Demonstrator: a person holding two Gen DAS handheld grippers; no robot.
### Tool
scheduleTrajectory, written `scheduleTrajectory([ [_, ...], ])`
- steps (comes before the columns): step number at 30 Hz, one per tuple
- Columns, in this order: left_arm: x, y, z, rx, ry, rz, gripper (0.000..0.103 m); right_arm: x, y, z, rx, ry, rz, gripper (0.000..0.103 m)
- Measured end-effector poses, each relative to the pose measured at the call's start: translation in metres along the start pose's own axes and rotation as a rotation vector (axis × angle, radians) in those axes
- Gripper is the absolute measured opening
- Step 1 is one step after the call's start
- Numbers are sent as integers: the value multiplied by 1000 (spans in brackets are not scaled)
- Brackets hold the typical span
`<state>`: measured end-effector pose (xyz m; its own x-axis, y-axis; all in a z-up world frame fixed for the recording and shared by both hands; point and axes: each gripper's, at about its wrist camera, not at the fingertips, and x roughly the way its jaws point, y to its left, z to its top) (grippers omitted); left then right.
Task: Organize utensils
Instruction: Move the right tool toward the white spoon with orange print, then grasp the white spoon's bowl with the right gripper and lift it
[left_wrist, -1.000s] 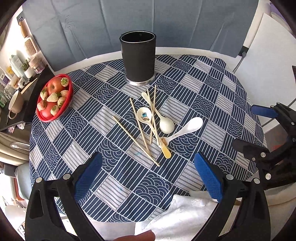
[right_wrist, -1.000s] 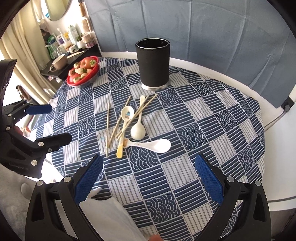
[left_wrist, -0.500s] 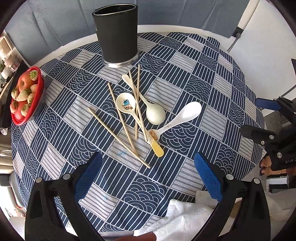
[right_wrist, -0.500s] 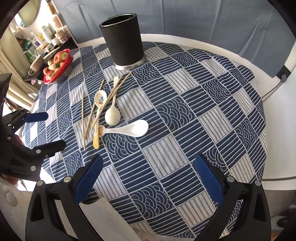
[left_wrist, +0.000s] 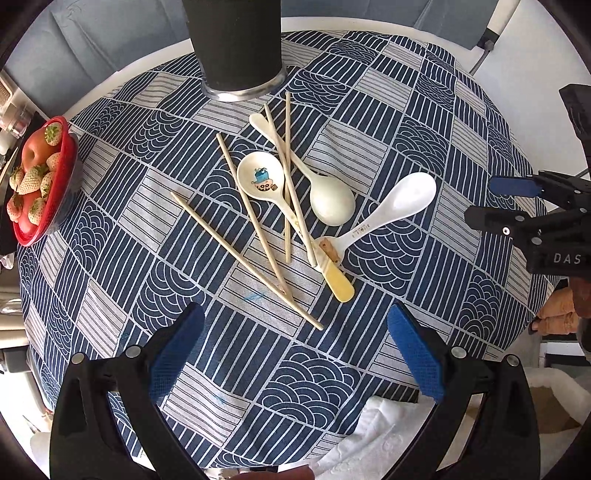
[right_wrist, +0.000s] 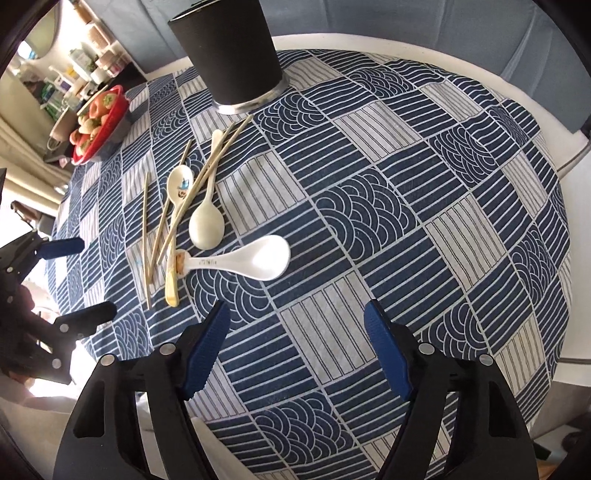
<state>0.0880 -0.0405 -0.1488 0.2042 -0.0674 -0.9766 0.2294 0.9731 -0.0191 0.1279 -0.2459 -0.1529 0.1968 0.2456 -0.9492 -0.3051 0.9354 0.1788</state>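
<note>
Both jaws hold nothing: our left gripper (left_wrist: 293, 349) stands wide, our right gripper (right_wrist: 295, 345) is closing on air. Nothing is sorted yet; spoons (left_wrist: 391, 206) and chopsticks (left_wrist: 243, 254) lie mid-table, near the black holder (left_wrist: 236, 48) at the far edge

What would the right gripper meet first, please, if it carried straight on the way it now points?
Probably bare tablecloth: the right gripper, jaws closing on nothing, aims just short of the white spoon; depth is uncertain.
</note>
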Motion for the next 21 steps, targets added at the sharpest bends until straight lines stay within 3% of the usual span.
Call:
scheduleTrajectory([
  [7, 8, 3, 1, 3, 13, 27, 97, 31, -3, 14, -5, 29, 58, 42],
  [11, 11, 4, 1, 6, 20, 22, 97, 47, 1, 18, -33, 33, 53, 34],
  [13, 13, 3, 0, 7, 17, 9, 97, 52, 7, 20, -62, 36, 49, 12],
  [21, 23, 0, 5, 14, 18, -44, 97, 42, 13, 24, -61, -12, 73, 8],
])
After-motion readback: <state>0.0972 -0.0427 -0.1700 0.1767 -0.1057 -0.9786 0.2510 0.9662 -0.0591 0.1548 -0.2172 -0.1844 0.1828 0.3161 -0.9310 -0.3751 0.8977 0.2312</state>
